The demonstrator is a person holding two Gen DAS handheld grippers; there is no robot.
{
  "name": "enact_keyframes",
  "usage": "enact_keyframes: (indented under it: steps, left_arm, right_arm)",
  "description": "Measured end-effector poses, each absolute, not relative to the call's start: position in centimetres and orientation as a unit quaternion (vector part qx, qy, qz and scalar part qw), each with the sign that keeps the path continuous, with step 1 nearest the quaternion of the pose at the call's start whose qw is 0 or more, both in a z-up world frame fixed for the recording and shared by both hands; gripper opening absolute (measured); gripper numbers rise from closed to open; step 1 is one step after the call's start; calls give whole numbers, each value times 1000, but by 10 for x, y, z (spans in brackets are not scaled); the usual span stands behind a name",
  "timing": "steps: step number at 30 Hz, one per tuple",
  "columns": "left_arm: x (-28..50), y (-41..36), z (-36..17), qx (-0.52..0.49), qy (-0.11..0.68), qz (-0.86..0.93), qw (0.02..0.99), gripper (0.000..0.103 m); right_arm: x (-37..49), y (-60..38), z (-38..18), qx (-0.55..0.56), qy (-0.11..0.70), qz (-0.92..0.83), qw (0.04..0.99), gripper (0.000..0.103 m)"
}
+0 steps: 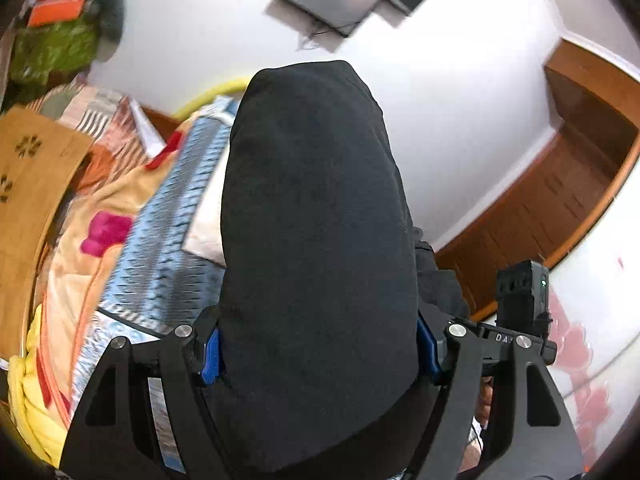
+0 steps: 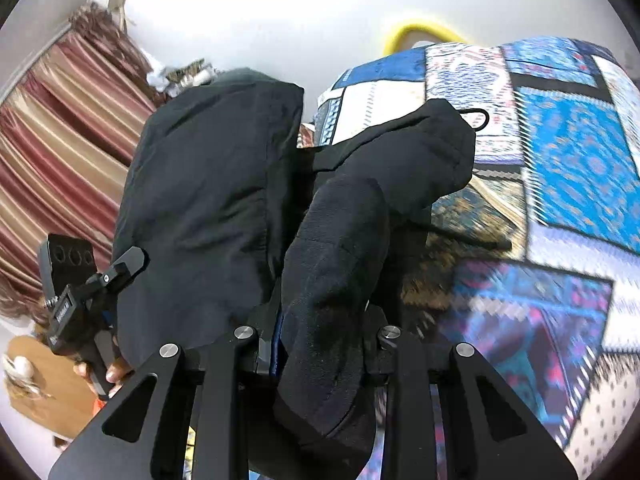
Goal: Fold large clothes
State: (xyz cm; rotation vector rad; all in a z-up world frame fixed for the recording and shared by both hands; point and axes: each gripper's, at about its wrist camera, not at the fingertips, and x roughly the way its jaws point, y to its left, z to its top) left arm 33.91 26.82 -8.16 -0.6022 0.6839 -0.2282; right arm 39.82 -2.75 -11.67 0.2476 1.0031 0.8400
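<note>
A thick black garment (image 1: 316, 200) fills the middle of the left wrist view, held up off the bed. My left gripper (image 1: 320, 352) is shut on a wide fold of it, and its blue pads (image 1: 212, 356) press both sides. In the right wrist view the same black garment (image 2: 208, 184) hangs in bulky folds, with a hood-like part and a cord loop (image 2: 478, 120) draping onto the bed. My right gripper (image 2: 324, 340) is shut on a narrower bunch of the cloth. The other gripper (image 2: 72, 300), held by a hand (image 2: 110, 374), shows at the left.
A blue patterned bedcover (image 2: 560, 160) lies below and to the right. A peach blanket (image 1: 104, 228) and a brown board (image 1: 28, 184) lie at the left. A striped curtain (image 2: 60, 140), a wooden door frame (image 1: 560, 184) and a white wall surround the bed.
</note>
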Motion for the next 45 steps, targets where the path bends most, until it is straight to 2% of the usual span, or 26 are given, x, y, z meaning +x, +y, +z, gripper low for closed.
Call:
enact_keyframes:
  steps: [5,8,11,13,16,18,25,30,35,40,45]
  left_arm:
    - [372,324,-156,-328,368,-79,866,73]
    - [383,343,-210,-348,411,-60,841,73]
    - [387,360,-256,-365,439,-37,820,77]
    - [382,371,-264,-400,430,-58,807,78]
    - [379,369,-258,-392,445,-50,804,81]
    - [373,361,-245,-372,456,-26,808,82]
    - [335,341,-197,-307,467,16,829,82]
    - [296,312,-145,-222,452,37,863,82]
    - [239,271,-69,-180,388,26,904,82]
    - [165,220,19,-118,282,22,952,82]
    - [92,177,72,-77,180,28,980,82]
  right_arm:
    - [424,18,-170,67,498,372,781,24]
    - [442,39,-220,57,542,351,761,24]
    - [448,42,-251,64,553,337,759,31]
    - [451,35,-256,83,554,344,754,35]
    - [451,21,-256,81,566,335,749,46]
    - [442,11,-251,67,566,324,755,52]
    - [395,-7,-200,-2,534,315,784,52]
    - [357,-16,-138,-14,475,331,815,52]
    - [306,-26,-62,10,389,360,848,52]
    - [234,-47,7,21,274,386,881,52]
    - [164,-63,47,23,175,403,898,52]
